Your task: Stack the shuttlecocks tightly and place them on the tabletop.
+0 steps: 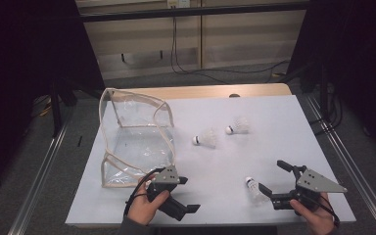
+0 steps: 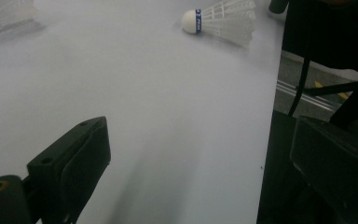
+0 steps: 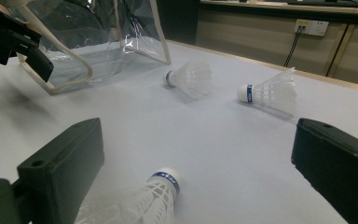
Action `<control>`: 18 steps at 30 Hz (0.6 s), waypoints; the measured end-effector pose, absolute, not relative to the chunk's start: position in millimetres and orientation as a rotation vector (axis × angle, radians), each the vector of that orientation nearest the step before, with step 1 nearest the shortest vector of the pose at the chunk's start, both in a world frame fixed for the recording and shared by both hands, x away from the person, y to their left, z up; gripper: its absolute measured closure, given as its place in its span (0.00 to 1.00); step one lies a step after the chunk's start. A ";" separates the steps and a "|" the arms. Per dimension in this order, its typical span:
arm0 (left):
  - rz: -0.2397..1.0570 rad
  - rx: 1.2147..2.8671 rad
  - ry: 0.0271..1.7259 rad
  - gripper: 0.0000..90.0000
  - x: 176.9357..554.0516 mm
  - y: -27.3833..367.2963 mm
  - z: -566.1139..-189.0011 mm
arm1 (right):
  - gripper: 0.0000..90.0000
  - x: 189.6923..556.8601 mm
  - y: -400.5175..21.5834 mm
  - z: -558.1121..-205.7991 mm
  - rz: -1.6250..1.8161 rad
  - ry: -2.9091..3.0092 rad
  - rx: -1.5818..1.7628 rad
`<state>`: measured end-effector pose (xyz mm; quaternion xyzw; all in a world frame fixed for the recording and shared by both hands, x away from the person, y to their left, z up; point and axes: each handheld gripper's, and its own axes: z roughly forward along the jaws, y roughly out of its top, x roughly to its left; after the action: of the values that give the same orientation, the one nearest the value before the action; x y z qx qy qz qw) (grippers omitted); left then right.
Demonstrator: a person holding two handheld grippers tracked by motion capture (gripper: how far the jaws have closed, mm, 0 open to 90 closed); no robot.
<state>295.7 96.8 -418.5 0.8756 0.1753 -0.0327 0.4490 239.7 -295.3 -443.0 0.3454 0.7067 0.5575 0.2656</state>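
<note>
Three white shuttlecocks lie on the pale table (image 1: 225, 161). Two are mid-table: one (image 1: 205, 138) (image 3: 191, 77) near the bag, another (image 1: 238, 126) (image 3: 270, 93) to its right. The third shuttlecock (image 1: 253, 188) (image 3: 140, 200) (image 2: 223, 18) lies near the front right. My right gripper (image 1: 271, 176) (image 3: 200, 154) is open, its jaws wide on either side of this shuttlecock without touching it. My left gripper (image 1: 188, 194) (image 2: 200, 154) is open and empty at the front edge, just in front of a clear plastic bag (image 1: 137, 142) (image 3: 98, 37) that stands open.
The bag has cream trim and stands on the table's left half. A wooden strip (image 1: 215, 91) runs along the far edge. Metal rails (image 1: 345, 161) flank the table, and cables (image 1: 210, 73) lie on the floor beyond.
</note>
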 end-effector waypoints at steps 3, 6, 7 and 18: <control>-0.088 2.147 0.446 0.06 295.3 99.7 -418.5 | 0.02 240.1 -295.2 -443.3 1.504 1.911 0.931; -0.088 2.145 0.443 0.06 293.8 102.7 -419.3 | 0.02 240.2 -295.8 -442.1 1.523 1.897 0.931; -0.080 2.158 0.441 0.06 293.0 103.8 -419.2 | 0.02 242.1 -295.8 -442.1 1.526 1.904 0.931; -0.078 2.158 0.442 0.06 285.9 110.0 -422.5 | 0.02 248.0 -290.8 -440.2 1.532 1.916 0.929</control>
<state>285.9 110.0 -422.5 0.8735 0.1788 -0.0316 0.4517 248.0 -290.8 -440.2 0.3424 0.7060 0.5644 0.2564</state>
